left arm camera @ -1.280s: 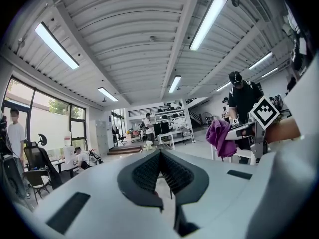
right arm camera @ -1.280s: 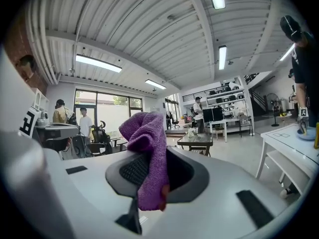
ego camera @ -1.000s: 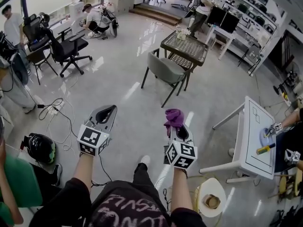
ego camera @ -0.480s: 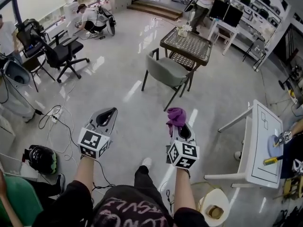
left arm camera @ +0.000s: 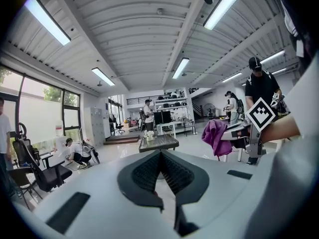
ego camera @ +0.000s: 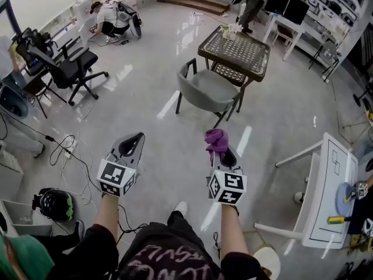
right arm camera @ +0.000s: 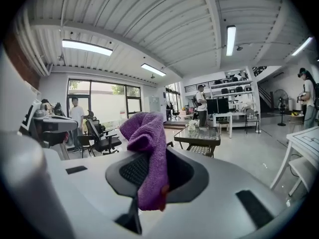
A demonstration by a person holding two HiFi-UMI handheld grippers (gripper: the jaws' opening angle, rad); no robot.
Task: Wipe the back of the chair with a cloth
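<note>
A grey chair with black legs stands on the floor ahead, drawn up to a dark wicker-top table. My right gripper is shut on a purple cloth, which bunches up above its jaws. It is well short of the chair. My left gripper is held level beside it, shut with nothing between its jaws. In the left gripper view the cloth shows at the right and the table straight ahead.
A white table stands at the right with tools on it. A black office chair and cables lie to the left, a dark helmet at lower left. Several people work at the far desks.
The chair and table have come nearer and lower in the head view as I walk forward. Both grippers keep their pose, the cloth still held in the right one.
</note>
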